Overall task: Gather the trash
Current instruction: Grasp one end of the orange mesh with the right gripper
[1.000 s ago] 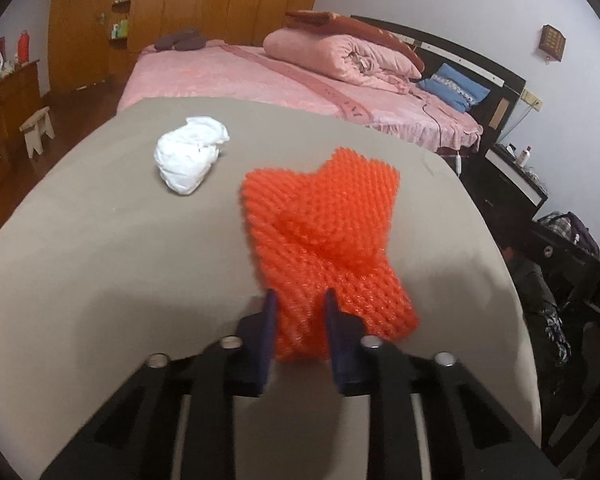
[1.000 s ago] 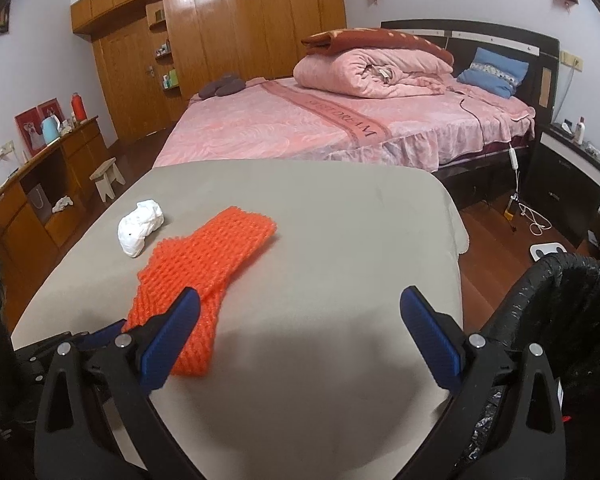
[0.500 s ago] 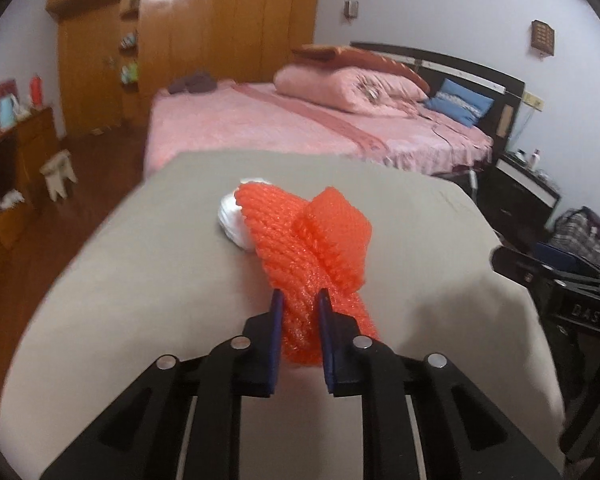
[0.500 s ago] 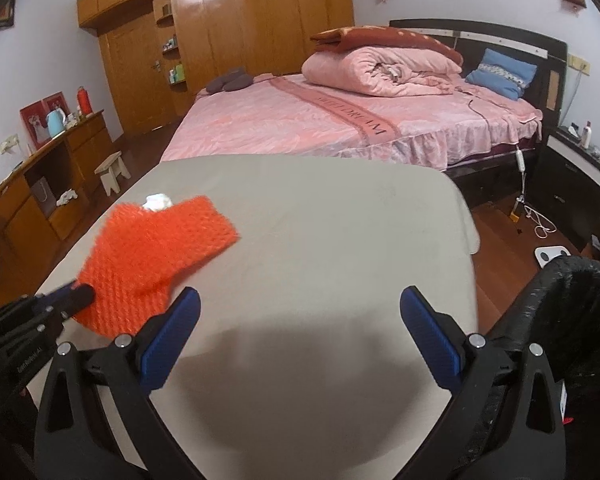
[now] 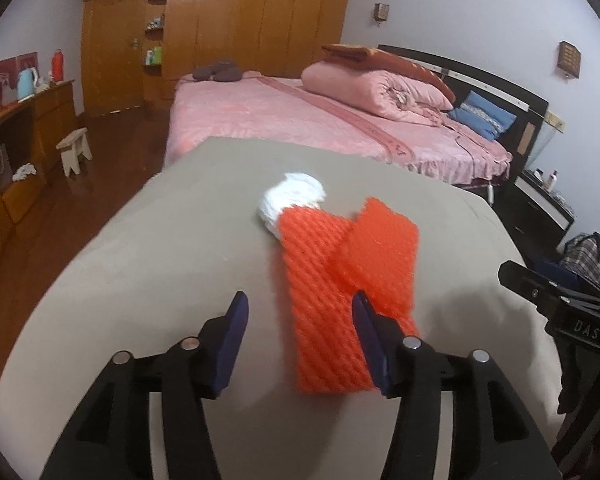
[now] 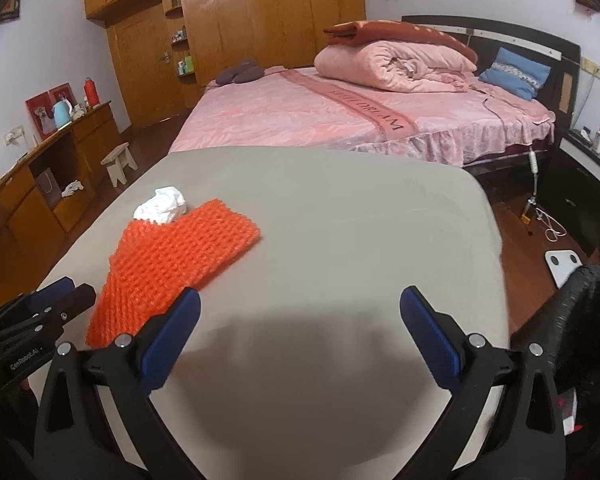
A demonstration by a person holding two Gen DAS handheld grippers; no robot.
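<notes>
An orange foam net [image 5: 340, 280] lies folded over itself on the grey table cloth [image 5: 160, 260]. Its far end overlaps a crumpled white paper ball [image 5: 292, 196]. My left gripper [image 5: 300, 304] is opening, with the net's near end loose between the jaws. The right pad touches the net and the left pad stands apart from it. In the right wrist view the net [image 6: 180, 256] and the paper ball [image 6: 162, 206] sit at the left, with the left gripper [image 6: 56, 300] at the net's near end. My right gripper [image 6: 300, 300] is open over bare cloth with nothing between its fingers.
A bin lined with a black bag [image 6: 588, 300] stands at the table's right edge, beside the right gripper. A pink bed [image 6: 340, 120] lies beyond the table. A wooden cabinet [image 6: 40, 184] and a small stool [image 6: 120, 162] stand at the left.
The left gripper lifted the net and folded it toward the paper ball, then its jaws spread and let the net go. The right gripper stayed open and shifted slightly.
</notes>
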